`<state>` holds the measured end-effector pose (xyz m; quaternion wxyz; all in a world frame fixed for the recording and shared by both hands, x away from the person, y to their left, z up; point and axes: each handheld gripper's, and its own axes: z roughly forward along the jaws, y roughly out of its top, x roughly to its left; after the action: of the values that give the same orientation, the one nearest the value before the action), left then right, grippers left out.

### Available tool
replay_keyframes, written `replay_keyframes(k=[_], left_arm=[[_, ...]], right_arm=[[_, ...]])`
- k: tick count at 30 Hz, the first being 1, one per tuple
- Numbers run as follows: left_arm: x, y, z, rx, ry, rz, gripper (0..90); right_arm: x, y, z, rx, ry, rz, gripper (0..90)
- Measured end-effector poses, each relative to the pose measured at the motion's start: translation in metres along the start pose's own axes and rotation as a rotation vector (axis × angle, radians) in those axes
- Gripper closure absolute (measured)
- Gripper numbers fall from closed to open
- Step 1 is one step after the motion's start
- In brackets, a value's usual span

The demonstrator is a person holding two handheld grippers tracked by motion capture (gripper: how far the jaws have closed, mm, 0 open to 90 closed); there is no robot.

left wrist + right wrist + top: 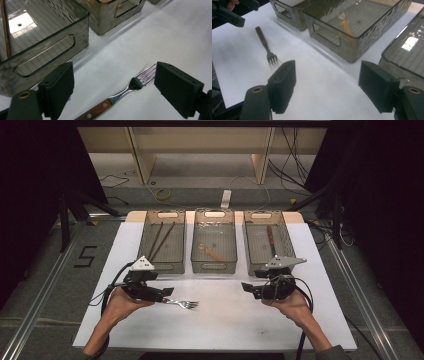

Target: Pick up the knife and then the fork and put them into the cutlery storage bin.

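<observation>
We are holding the left gripper (pixel 167 292) low over the white table sheet (pixel 225 320), its jaws standing well apart with nothing pressed between them. The fork (pixel 184 303) is lying flat on the sheet just past those jaws; in the left gripper view the fork (pixel 120 93) is sitting between the two pads, wooden handle toward us and tines close to the right-hand pad, though we cannot tell whether they are touching it. We are keeping the right gripper (pixel 247 289) near the front of the right bin (pixel 267 247), jaws spread wide and empty, aiming across the sheet toward the fork (pixel 265 46). Three smoky plastic bins are standing in a row behind: the left bin (pixel 162 245) is holding chopsticks (pixel 160 240), the middle bin (pixel 214 245) a spoon (pixel 212 252).
</observation>
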<state>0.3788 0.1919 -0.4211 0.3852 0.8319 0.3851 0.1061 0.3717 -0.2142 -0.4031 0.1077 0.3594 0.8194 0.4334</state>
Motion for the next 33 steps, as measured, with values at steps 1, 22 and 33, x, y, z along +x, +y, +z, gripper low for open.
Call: replay_keyframes(k=[1,22,33], left_arm=[[0.001,0.000,0.000,0.005,-0.001,0.001,15.9],[0.010,0.007,0.022,0.228,0.027,0.109,18.0],[0.014,0.003,0.026,0.320,0.038,0.160,22.6]], right_arm=[[0.001,-0.002,0.000,-0.002,0.000,0.003,29.8],[0.012,-0.022,-0.002,0.004,0.025,-0.013,28.5],[0.014,-0.026,-0.002,0.015,0.034,-0.020,28.5]])
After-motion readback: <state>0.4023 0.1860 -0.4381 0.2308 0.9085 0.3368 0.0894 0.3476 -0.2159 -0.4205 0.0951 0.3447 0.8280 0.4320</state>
